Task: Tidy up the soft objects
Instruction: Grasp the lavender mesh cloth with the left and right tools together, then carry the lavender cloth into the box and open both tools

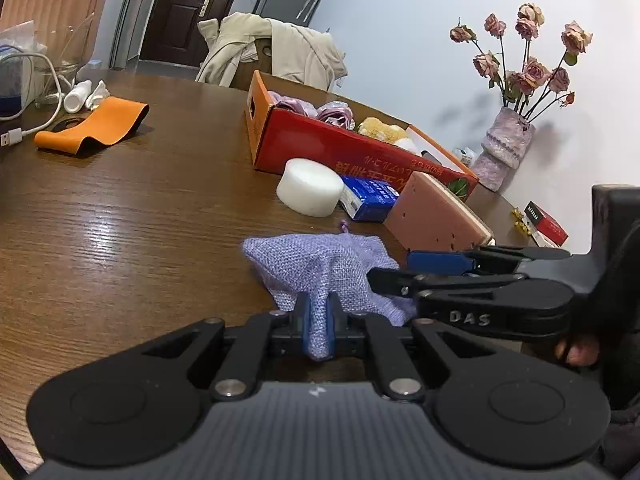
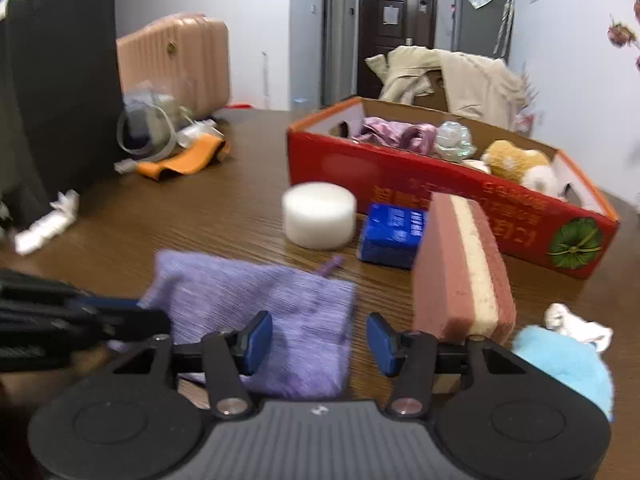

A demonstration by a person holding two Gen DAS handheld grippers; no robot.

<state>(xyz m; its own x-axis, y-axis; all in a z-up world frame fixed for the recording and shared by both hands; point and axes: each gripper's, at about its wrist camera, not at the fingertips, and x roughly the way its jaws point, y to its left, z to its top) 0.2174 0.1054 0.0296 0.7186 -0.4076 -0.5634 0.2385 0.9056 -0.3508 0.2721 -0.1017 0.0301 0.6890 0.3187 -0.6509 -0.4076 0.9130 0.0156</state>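
The left hand-held gripper (image 1: 318, 320) is clamped on the near corner of a lilac woven fabric pouch (image 1: 320, 268) lying flat on the wooden worktop (image 1: 120, 220), long axis crosswise; the right hand-held gripper (image 2: 320, 338), jaws half apart and empty, hovers over its other end, with the red cardboard box (image 2: 400, 172) beyond, toward the worktop's far edge

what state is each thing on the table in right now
left gripper: shut on pouch
right gripper: open, over pouch
pouch: corner pinched, rest on table
box: open, partly filled
sponge: standing on edge
foam disc: flat on table
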